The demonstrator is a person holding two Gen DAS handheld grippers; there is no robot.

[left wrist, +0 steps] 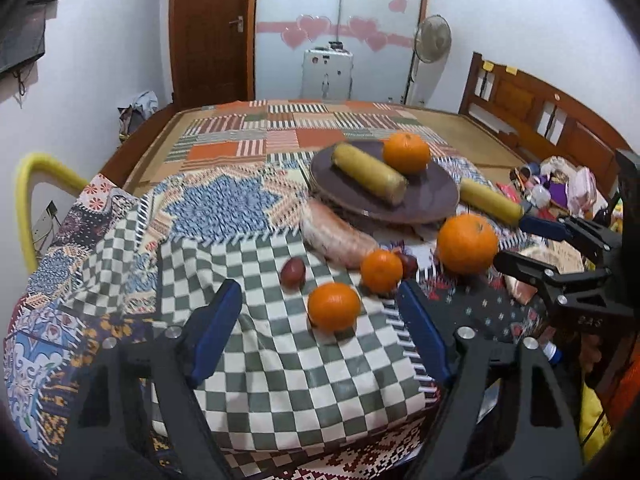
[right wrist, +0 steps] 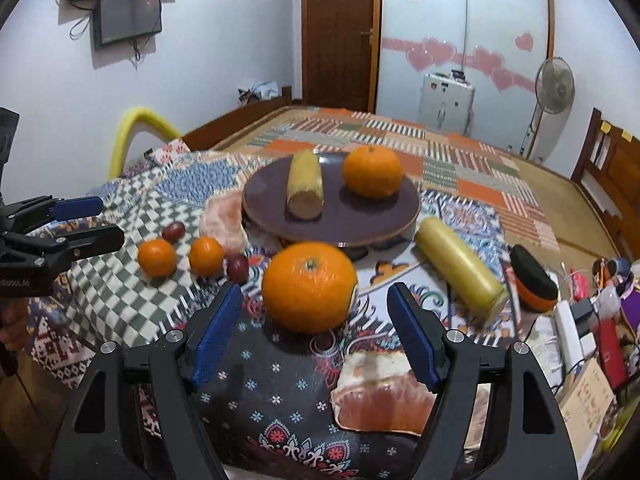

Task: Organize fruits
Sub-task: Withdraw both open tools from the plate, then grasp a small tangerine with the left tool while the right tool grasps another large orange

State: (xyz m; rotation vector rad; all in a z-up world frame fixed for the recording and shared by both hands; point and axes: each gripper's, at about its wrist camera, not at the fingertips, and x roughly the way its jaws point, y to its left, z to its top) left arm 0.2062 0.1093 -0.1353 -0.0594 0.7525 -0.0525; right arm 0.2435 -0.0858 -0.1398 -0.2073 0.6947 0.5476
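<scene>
A dark brown plate (left wrist: 432, 200) (right wrist: 360, 216) holds a yellow corn cob (left wrist: 370, 174) (right wrist: 305, 184) and an orange (left wrist: 406, 152) (right wrist: 373, 171). My left gripper (left wrist: 320, 304) is open, and a small orange (left wrist: 334, 306) (right wrist: 157, 258) lies between its blue pads. My right gripper (right wrist: 314, 312) is open around a large orange (right wrist: 310, 286) (left wrist: 467, 244). Another small orange (left wrist: 381, 271) (right wrist: 206, 257), two dark red fruits (left wrist: 293, 272) (right wrist: 238, 268), a second corn cob (left wrist: 491, 200) (right wrist: 460, 268) and pink peeled fruit pieces (left wrist: 336, 236) (right wrist: 384, 396) lie on the cloth.
The fruits lie on patterned cloths over a bed (left wrist: 240, 148). Small clutter (right wrist: 592, 312) lies at the right edge. A wooden headboard (left wrist: 540, 116), a fan (right wrist: 554, 88), a yellow chair back (left wrist: 24, 200) and a door (right wrist: 340, 32) stand around it.
</scene>
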